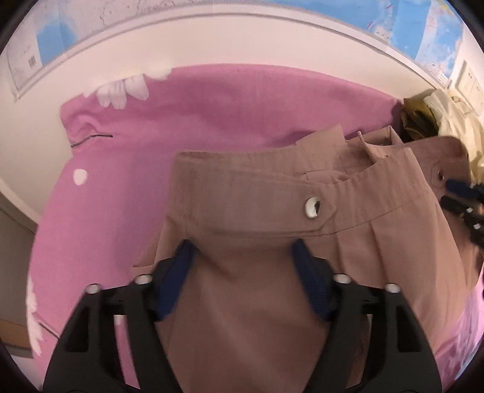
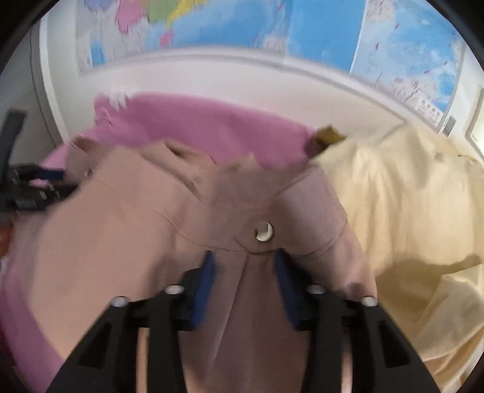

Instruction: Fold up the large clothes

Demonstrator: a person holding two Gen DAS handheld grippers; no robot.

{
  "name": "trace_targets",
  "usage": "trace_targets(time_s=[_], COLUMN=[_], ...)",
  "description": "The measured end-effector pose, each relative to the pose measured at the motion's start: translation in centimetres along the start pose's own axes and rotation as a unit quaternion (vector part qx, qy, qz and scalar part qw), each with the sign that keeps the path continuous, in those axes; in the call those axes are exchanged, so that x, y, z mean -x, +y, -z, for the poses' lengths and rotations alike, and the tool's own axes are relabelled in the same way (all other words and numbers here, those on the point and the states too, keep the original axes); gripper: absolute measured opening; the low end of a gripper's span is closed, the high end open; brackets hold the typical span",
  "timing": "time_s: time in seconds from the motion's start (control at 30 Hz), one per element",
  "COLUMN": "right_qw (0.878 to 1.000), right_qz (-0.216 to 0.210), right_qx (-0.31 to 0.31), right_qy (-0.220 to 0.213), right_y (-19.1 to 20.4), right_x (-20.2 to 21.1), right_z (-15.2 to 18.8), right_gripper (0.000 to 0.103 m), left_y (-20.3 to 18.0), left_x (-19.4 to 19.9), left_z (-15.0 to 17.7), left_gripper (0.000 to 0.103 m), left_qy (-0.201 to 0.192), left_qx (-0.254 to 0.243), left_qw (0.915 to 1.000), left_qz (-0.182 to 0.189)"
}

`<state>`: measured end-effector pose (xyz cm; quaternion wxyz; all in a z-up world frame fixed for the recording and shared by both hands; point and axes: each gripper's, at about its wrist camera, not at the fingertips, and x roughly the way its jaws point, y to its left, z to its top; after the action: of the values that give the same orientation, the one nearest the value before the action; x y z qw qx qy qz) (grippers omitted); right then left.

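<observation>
No text can be read in either view. The wall maps [image 1: 435,36] carry printed labels and a small barcode-like mark near one corner (all too small and blurred to make out). In the right wrist view, the wall maps [image 2: 302,27] show coloured regions and tiny lettering, smeared by motion and illegible.

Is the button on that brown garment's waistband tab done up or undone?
Done up. The pale button sits through the pointed tab, which lies flat against the waistband of the brown garment.
</observation>
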<state>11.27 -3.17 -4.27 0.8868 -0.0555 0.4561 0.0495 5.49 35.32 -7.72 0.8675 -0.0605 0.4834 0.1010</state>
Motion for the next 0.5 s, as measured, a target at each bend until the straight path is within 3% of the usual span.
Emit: trace_targets(time_s=[0.03, 0.07, 0.13, 0.2, 0.27, 0.4, 0.5], right_qw=[1.000, 1.000, 0.999, 0.997, 0.995, 0.997, 0.996], right_qz=[0.003, 0.008, -0.001, -0.003, -0.017, 0.017, -0.006], right_qx=[0.000, -0.008, -0.037, -0.066, -0.092, -0.077, -0.092], right_qy=[0.002, 0.003, -0.013, -0.029, -0.034, -0.023, 0.000], right_y=[0.0, -0.3, -1.9, -3.6, -5.0, -4.3, -4.3], right_x=[-0.5, -0.7, -0.1, 0.7, 1.0, -0.7, -1.8], right_z=[0.0, 0.0, -0.1, 0.0, 0.1, 0.3, 0.4], right_gripper=[0.005, 0.002, 0.001, 0.000, 0.000, 0.000, 0.000], left_y=[0.0, 0.1, 0.7, 1.8, 2.7, 3.7, 3.7], left_x=[-0.3, -0.4, -0.4, -0.3, -0.6, -1.6, -0.8], left_z=[-0.1, -0.2, -0.5, -1.0, -1.1, -0.8, -0.6], left_gripper=[0.054, 0.051, 0.034, 0.029, 0.028, 0.027, 0.028], left_qy=[0.002, 0.003, 0.003, 0.000, -0.002, 0.002, -0.009], left_qx=[0.001, 0.004, 0.010, 0.028, 0.037, 0.058, 0.061], left_qw=[1.0000, 1.0000, 0.9999, 0.9995, 0.9991, 0.9980, 0.9977], left_qz=[-0.003, -0.006, -0.012, -0.011, -0.022, -0.025, -0.027])
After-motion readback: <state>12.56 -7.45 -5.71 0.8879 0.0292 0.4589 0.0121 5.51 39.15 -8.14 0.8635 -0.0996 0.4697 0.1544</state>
